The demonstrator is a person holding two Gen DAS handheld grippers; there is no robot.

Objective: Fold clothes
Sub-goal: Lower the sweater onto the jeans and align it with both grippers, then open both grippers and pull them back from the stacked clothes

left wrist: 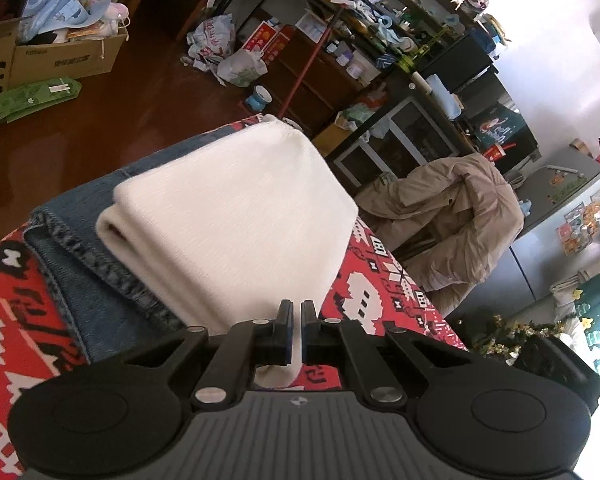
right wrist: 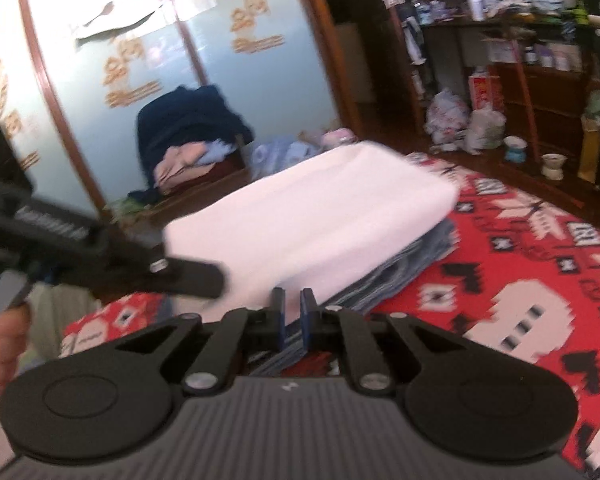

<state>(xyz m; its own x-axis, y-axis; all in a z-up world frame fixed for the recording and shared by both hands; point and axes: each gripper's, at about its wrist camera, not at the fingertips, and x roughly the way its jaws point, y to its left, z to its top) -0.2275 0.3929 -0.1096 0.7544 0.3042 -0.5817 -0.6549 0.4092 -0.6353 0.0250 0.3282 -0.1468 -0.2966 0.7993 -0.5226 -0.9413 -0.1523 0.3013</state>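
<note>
Left gripper (left wrist: pixel 296 322) — black two-finger tool, nearest item in the left wrist view, its jaws clenched on the near corner of a folded white garment (left wrist: pixel 236 216), a strip of the white cloth pinched between the blue-lined pads and hanging out below them. Folded white garment: thick, several layers, rolled fold facing left in that view; it rests on top of folded blue jeans (left wrist: pixel 84 276), hems and stitched seams showing at the left edge. Both pieces lie on a red patterned cover (left wrist: pixel 384 300) with black-and-white pixel figures. Right gripper (right wrist: pixel 294 314) — same make, jaws nearly closed with a narrow gap; denim layers of the jeans (right wrist: pixel 404 276) sit between and behind the pads, but motion blur leaves it unclear whether they are gripped. In the right wrist view the white garment (right wrist: pixel 312 220) sits above the jeans, and the left gripper (right wrist: pixel 196 278) reaches in from the left, touching the garment's near corner, with a hand (right wrist: pixel 0 344) behind it. Surroundings: dark wooden floor (left wrist: pixel 112 120), cardboard boxes (left wrist: pixel 64 60), cluttered shelving (left wrist: pixel 360 52), a beige coat (left wrist: pixel 448 216) draped over a chair, a pile of dark clothing (right wrist: pixel 192 128) before pale sliding doors.
</note>
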